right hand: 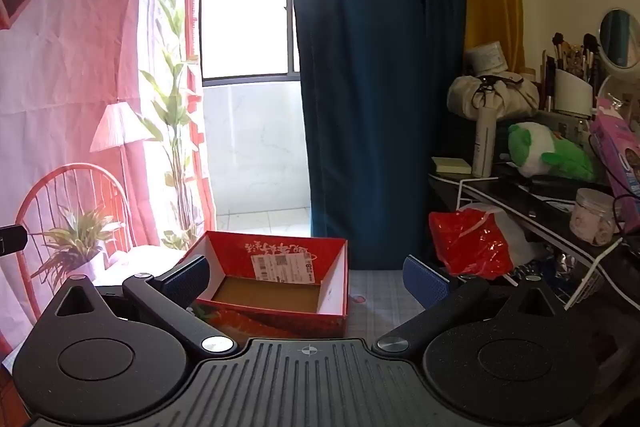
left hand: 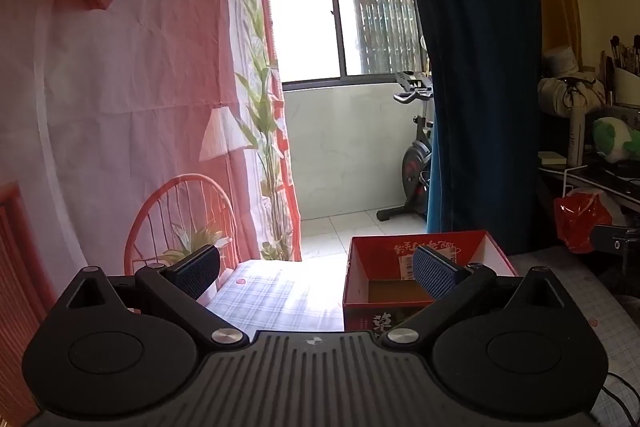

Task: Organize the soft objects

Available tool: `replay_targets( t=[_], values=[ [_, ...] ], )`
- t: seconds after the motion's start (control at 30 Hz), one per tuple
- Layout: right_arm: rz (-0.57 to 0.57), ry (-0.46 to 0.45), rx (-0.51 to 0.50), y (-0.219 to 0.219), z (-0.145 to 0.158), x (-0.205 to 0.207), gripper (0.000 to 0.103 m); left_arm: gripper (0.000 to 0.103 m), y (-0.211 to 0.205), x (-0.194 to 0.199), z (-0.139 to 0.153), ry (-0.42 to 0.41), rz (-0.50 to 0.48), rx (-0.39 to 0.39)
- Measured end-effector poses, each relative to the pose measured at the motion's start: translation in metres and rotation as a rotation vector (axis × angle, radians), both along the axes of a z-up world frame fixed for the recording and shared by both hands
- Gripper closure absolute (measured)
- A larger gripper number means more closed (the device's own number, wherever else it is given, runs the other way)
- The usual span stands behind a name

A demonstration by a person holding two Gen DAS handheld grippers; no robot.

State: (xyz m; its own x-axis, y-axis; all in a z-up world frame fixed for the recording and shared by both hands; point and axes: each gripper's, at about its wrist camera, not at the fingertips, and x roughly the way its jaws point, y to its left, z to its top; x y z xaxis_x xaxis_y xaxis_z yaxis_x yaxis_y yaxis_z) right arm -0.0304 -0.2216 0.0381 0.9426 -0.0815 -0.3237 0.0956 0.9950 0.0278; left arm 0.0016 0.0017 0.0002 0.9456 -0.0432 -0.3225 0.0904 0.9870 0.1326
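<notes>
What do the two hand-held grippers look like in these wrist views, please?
Both the left hand-held gripper and the right hand-held gripper are matte black, with a ribbed centre plate, round side housings, silver pivot screws and blue textured finger pads. No hands or sleeves show.

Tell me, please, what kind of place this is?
Probably a room in a home: a black exercise bike by the window, a cluttered dresser with makeup brushes and a round mirror, and a green-and-white plush toy.

Wide-spread jaws before red box [left hand: 428,271]
</notes>
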Motion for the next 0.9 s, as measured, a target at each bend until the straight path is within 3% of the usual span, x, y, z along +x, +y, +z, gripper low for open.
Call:
replay_targets(
  t=[0.13, 0.27, 0.33, 0.9],
  values=[
    [-0.004, 0.003, 0.008, -0.001, 0.000, 0.000, 0.000, 0.000, 0.022, 0.004, 0.004, -0.005, -0.003, -0.092],
    [-0.002, 0.000, -0.005, 0.001, 0.000, 0.000, 0.000, 0.000, 0.023, 0.000, 0.010, -0.018, 0.002, -0.035],
    [0.000, 0.001, -0.007, 0.001, 0.002, -0.003, 0.000, 0.000, 0.004, 0.001, 0.000, -0.021, 0.024, 0.001],
    [-0.005, 0.008, 0.004, -0.001, 0.001, 0.000, 0.000, 0.000, 0.003, 0.004, -0.002, -0.025, 0.028, 0.001]
  ],
)
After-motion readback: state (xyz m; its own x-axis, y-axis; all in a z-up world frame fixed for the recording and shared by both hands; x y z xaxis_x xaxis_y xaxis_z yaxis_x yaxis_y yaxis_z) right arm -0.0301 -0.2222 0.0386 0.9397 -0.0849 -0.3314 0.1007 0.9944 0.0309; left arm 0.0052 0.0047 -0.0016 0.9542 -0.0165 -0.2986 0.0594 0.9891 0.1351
